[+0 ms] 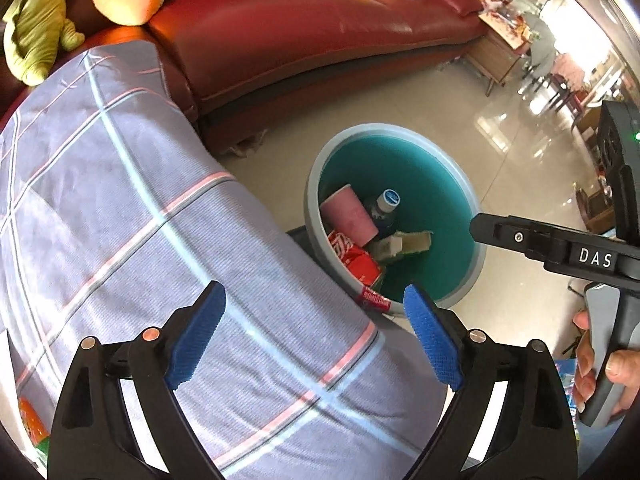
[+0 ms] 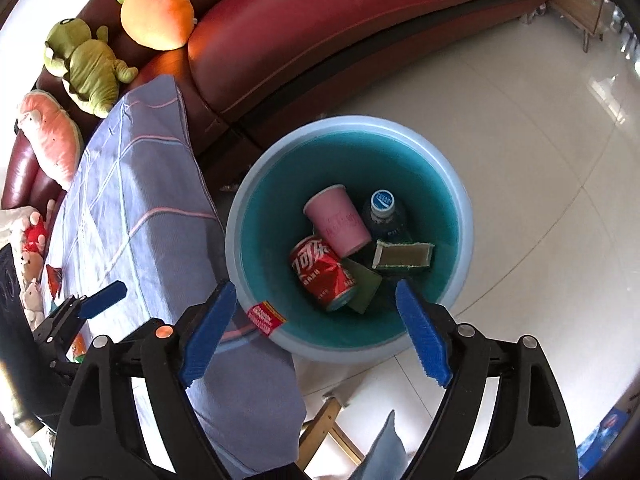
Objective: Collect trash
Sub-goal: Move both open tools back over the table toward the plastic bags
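Right gripper is hanging over the bin, fingers spread and pinching nothing; left gripper is hovering over the checked cloth, fingers likewise spread and empty. Trash is lying in the bin: pink cup, red can, bottle, small box. Judging the drop done, the next pickup is calling for keeping fingers wide, clearing the rim, and searching the cloth for leftovers

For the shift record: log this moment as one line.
left gripper: open, empty | right gripper: open, empty, over bin | bin holds: red can, pink cup, bottle
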The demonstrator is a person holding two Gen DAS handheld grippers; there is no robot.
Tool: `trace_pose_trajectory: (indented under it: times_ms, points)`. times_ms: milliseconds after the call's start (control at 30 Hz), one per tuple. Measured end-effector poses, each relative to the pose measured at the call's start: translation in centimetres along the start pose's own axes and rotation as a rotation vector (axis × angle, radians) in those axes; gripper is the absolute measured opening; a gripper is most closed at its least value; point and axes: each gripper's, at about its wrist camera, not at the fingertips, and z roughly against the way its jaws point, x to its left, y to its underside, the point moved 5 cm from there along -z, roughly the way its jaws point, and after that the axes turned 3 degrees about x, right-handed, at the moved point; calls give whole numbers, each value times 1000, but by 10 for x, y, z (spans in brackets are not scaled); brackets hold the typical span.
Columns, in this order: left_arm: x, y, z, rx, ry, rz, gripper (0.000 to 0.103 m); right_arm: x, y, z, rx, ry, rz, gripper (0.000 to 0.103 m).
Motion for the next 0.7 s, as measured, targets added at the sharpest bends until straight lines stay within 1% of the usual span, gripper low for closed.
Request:
trace_pose_trajectory:
  times_ms: [67, 233, 333, 533, 700]
  points:
    - [3, 3, 4, -6, 1, 3, 91, 4, 3, 2, -2, 4, 5, 83]
    - [8, 12, 19, -27, -1, 5, 91, 15, 11, 13, -22, 18, 21, 84]
    - [13, 19, 28, -39, 1, 13, 96, 23, 17, 19, -29, 23, 34, 86]
    - [26, 38, 47, -71, 8, 49, 96, 45, 34, 31, -38, 43, 75, 87]
    - [46, 58, 66, -100, 3, 82, 97, 69, 49, 37, -42, 42, 116, 87]
